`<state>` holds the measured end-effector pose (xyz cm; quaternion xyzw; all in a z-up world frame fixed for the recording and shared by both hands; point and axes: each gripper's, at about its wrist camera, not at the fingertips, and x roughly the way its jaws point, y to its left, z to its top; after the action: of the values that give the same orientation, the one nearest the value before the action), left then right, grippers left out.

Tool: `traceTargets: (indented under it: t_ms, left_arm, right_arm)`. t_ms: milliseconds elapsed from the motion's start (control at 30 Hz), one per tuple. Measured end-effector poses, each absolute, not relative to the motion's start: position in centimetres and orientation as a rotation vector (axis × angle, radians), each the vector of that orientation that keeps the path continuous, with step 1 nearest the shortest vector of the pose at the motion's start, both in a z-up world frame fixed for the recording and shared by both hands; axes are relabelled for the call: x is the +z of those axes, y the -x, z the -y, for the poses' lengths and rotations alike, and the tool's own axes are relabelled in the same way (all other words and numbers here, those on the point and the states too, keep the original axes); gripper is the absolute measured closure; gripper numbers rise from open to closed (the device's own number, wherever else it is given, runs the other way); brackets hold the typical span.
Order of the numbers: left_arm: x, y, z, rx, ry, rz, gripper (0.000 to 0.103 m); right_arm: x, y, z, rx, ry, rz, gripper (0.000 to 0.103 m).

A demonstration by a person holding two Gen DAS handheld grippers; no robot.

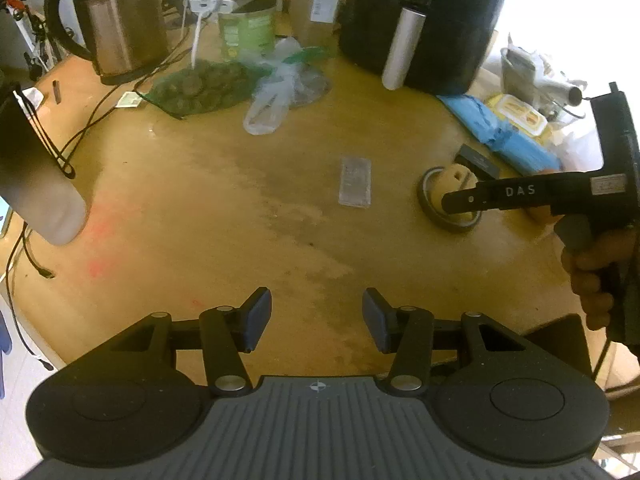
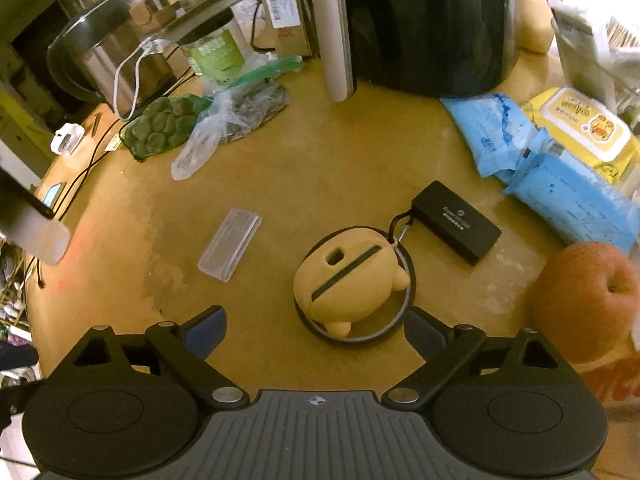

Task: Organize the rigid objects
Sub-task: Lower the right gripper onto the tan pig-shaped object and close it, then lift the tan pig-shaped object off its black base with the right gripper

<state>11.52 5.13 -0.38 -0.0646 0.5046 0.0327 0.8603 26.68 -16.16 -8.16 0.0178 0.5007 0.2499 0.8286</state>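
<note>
The left tongs [image 1: 317,319] hang over a bare part of the yellow-brown surface [image 1: 200,208], with the two fingers partly apart and nothing between them. The right tongs [image 2: 315,330] stand wide apart and low over the surface; no thing is pressed by the pads. Between and just ahead of the right fingers lies a dark ring [image 2: 404,308], and inside the ring rests a yellow case [image 2: 344,280] with a dark slot on its upper side. The right finger [image 2: 424,330] is just beside the outer edge of the ring, but whether it touches it cannot be told; the left finger is well apart from it. A small loop joins the case to a black box [image 2: 456,228], which lies flat just behind the ring. To the left of the ring, apart from it, lies a clear flat case [image 2: 230,250]. In the left wrist view the same clear case [image 1: 355,180] is in the middle of the surface, and the right tongs come in from the right edge, held by a hand [image 1: 592,272], with one finger across the ring [image 1: 430,204]. An orange fruit [image 2: 588,300] sits at the right. At the back stand a black fryer [image 2: 420,20], a steel kettle [image 1: 120,20], a green mesh bag [image 2: 160,128] and blue packs [image 2: 560,172].
</note>
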Motion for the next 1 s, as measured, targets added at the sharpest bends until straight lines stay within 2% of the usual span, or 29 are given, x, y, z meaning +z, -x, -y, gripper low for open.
traceTargets:
  t_ms: [233,400,533,667,767,1000]
  left_arm:
    - [-0.6,-11.3,-6.9,0.114,0.160,-1.061,0.053]
    - [-1.1,-11.0,-8.0,0.137,0.170,-1.076,0.053]
    - [-1.4,-10.8,-8.4,0.143,0.173,-1.085,0.053]
    - [-1.4,-11.0,-8.4,0.139,0.174,-1.083,0.053]
    - [-1.5,-11.2,-8.2,0.133,0.173,-1.082,0.053]
    - [-1.4,-12.1,-7.5,0.105,0.151,-1.077,0.053]
  right_arm:
    - [-9.9,-28.3,14.8,0.503,-0.037,-1.103,0.008]
    - [-10.0,-28.8,13.7,0.491,0.009,-1.064,0.009]
    - [-10.0,-29.2,13.0,0.478,0.083,-1.023,0.020]
    - [-10.0,-29.2,13.0,0.426,0.131,-1.016,0.039]
    - [-10.5,-29.3,13.5,0.404,0.104,-1.045,0.044]
    - [-10.5,-28.6,14.5,0.395,0.034,-1.030,0.046]
